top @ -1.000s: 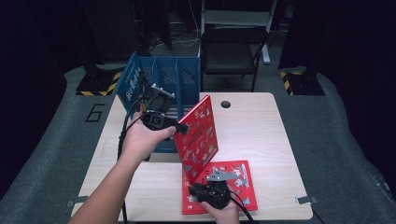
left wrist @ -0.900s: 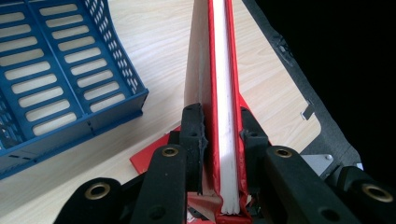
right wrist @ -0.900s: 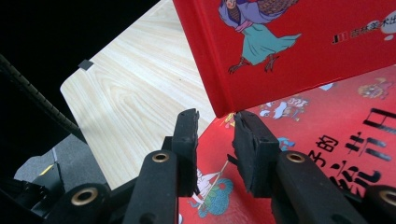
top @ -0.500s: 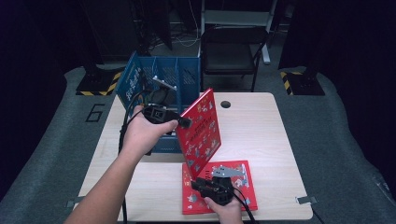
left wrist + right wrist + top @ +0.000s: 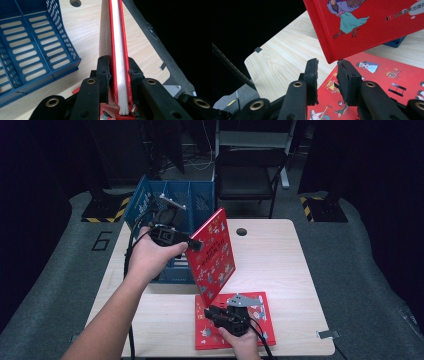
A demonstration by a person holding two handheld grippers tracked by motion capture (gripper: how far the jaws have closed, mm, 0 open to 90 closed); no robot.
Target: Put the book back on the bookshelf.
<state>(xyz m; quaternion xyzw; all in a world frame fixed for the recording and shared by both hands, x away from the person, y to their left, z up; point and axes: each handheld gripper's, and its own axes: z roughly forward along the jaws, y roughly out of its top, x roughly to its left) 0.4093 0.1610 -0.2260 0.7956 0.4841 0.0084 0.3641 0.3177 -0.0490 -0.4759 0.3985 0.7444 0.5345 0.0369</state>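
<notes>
Clamping the upper edge of a raised red hardcover picture book [image 5: 214,254], the left gripper [image 5: 196,245] has its two black jaws pressed on both covers, the white page block showing between them in the left gripper view [image 5: 119,75]. That book stands tilted, its lower corner down near the right gripper [image 5: 216,312], which sits at 6 o'clock on the table. The right gripper's jaws stand narrowly apart with nothing between them; in the right gripper view the raised book's corner [image 5: 332,58] hangs just above the gap, and whether it touches the right-hand jaw cannot be told.

There are two red books: the lifted one, and a second flat red picture book [image 5: 260,320] lying under the right gripper at the table's near edge, its front side close to that edge. There is one blue perforated plastic file crate [image 5: 200,200] with dividers, at 10 to 11 o'clock, its back overhanging the table's far left side; the left hand [image 5: 150,257] is in front of it. The pale wooden table [image 5: 280,255] has one round cable hole [image 5: 242,231] at 12 o'clock. From 1 to 4 o'clock the tabletop lies bare out to its right edge, and a narrower bare strip runs at 7 to 8 o'clock. One dark chair [image 5: 247,177] stands beyond the far edge.
</notes>
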